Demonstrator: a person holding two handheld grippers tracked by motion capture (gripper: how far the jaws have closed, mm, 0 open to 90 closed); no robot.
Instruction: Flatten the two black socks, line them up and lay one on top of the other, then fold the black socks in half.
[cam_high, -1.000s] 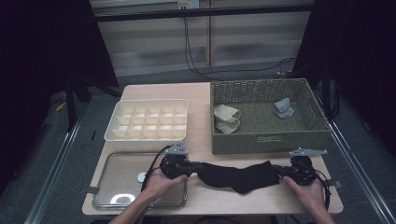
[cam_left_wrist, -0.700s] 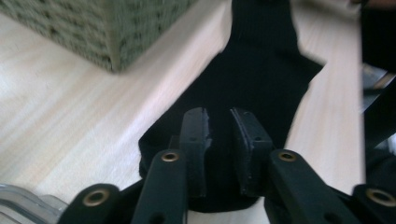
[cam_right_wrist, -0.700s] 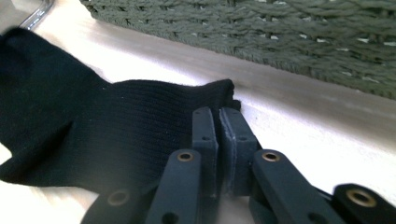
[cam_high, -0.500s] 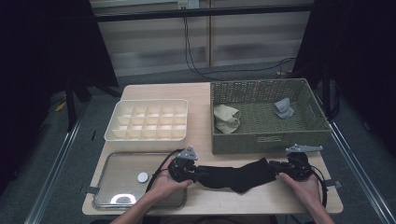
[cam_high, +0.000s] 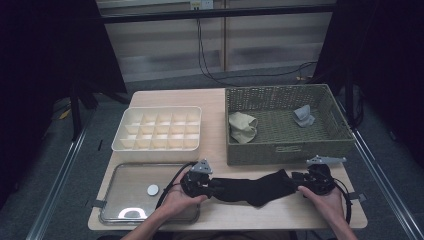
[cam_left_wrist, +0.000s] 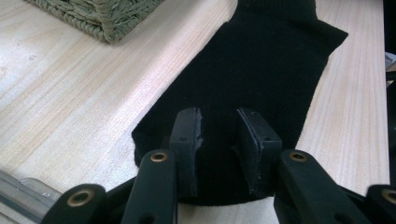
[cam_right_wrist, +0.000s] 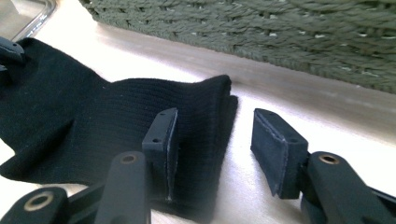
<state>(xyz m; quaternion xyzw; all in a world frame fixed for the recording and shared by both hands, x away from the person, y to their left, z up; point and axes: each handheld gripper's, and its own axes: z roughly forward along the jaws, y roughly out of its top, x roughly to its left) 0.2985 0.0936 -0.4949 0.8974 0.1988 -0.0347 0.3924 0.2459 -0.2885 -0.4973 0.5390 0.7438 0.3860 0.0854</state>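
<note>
- Two hand-held black two-jaw grippers at the near edge of the pale wooden table (cam_high: 215, 100), one at each end of a long black knitted sock (cam_high: 250, 189).
- Stretched flat on the wood, that sock, lying left to right just in front of the olive woven rectangular basket (cam_high: 287, 150).
- Left gripper (cam_left_wrist: 218, 140): jaws parted, resting over the sock's end with black fabric showing between them, not pinched together.
- Right gripper (cam_right_wrist: 215, 140): jaws spread wide, one pad lying on the ribbed cuff, the other standing clear over bare wood beside it.
- Inside the basket, a crumpled beige cloth (cam_high: 243, 126) and, well apart, a small grey cloth (cam_high: 303, 116).
- Left of the basket, a cream plastic tray divided into small compartments (cam_high: 159, 130).
- Nearer the left hand, a clear shallow rectangular tray (cam_high: 132, 197) holding a small white disc (cam_high: 152, 189).
</note>
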